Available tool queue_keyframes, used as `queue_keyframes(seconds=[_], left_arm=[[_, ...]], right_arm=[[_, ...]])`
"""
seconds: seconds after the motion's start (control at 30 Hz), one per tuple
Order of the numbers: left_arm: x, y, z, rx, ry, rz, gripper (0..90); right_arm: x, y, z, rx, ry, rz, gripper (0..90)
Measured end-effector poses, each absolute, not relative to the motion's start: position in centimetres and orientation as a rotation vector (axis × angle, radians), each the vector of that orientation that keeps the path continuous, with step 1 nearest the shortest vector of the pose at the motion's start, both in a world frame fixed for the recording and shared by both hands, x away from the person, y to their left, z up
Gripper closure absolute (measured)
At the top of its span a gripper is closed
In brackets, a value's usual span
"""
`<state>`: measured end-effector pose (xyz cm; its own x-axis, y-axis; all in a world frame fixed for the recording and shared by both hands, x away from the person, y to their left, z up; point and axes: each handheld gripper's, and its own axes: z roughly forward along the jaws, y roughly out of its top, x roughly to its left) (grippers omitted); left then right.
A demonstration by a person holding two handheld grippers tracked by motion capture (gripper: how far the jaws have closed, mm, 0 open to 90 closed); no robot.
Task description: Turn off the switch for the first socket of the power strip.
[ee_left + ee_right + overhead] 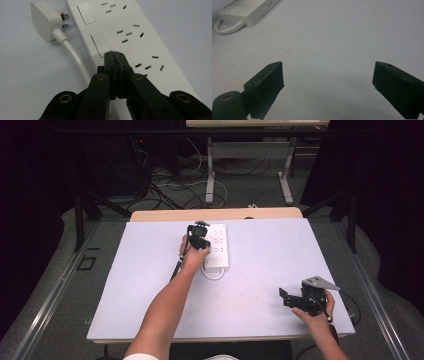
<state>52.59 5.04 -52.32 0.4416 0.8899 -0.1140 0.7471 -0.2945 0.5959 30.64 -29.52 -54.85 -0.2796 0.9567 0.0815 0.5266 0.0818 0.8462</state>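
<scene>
Step in hand: the left tongs (115, 53), jaws pressed together with nothing between them, appear to be pushing a rocker switch (100, 44) on the white power strip (140, 42).
Doing it well: press straight down on the switch's near end, keeping the closed tips off the sockets beside it.
Power strip: directly beneath the left tongs' tips, touching or nearly so.
Plug (45, 21): loose, left of the strip, beyond the tips.
Right tongs (328, 75): jaws wide apart, empty, well apart from the strip.
</scene>
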Motion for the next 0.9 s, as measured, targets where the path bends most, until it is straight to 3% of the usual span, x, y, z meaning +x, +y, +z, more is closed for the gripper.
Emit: queue_keyframes(seconds=[0.9], left_arm=[[52.00, 5.02, -51.46, 2.135, 1.340, 0.330, 87.0]], right_arm=[[30.68, -29.50, -54.86, 1.465, 1.857, 1.115, 9.6]])
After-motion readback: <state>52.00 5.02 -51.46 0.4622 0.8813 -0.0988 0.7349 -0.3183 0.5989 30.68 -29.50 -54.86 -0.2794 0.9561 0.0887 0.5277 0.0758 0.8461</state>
